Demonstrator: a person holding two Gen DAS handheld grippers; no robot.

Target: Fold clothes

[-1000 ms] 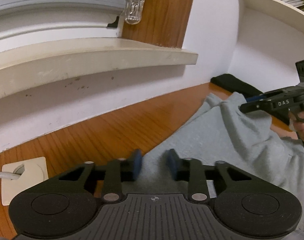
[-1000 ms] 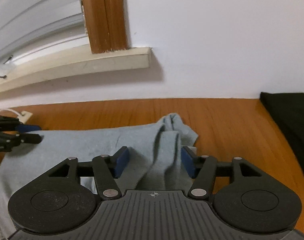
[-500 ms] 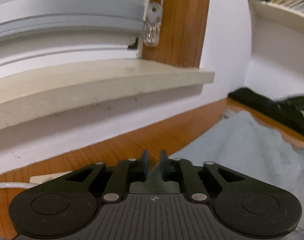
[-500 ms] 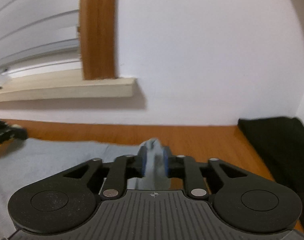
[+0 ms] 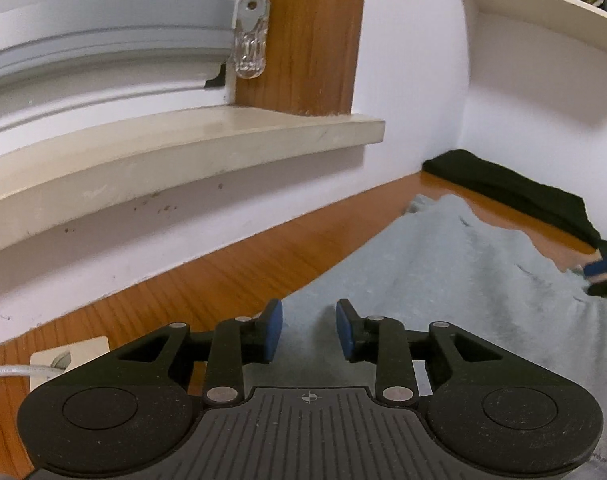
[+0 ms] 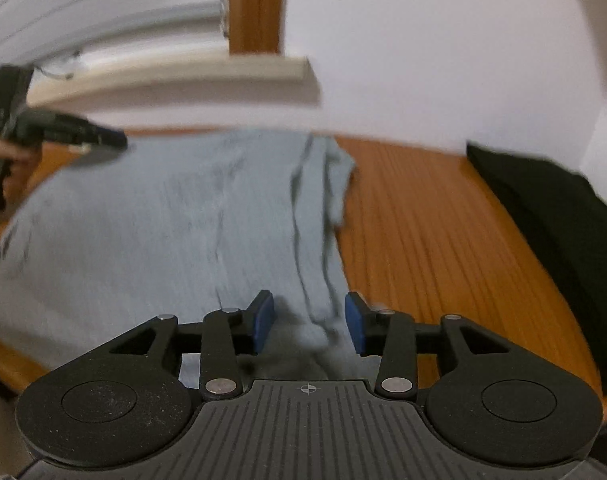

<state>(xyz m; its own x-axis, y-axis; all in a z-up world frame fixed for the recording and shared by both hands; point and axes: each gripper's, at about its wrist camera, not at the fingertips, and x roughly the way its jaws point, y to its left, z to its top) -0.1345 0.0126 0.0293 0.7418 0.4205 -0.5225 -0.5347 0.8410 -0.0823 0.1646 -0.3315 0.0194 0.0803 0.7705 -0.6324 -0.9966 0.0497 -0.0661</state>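
Surface: wooden tabletop [image 5: 207, 280] against a white wall, below a window sill [image 5: 183, 148].
Garment: grey shirt [image 6: 163, 220] spread flat on the tabletop; black cloth [image 6: 551, 200] lies apart at right.
Left gripper [image 5: 309, 330]: jaws apart, empty, over the shirt edge.
Right gripper [image 6: 309, 322]: jaws wide, a shirt fold lying between them, ungripped.

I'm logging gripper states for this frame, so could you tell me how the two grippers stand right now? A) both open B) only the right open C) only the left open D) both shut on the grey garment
A: the left gripper and right gripper both show a wide gap between their blue pads, over the grey garment.
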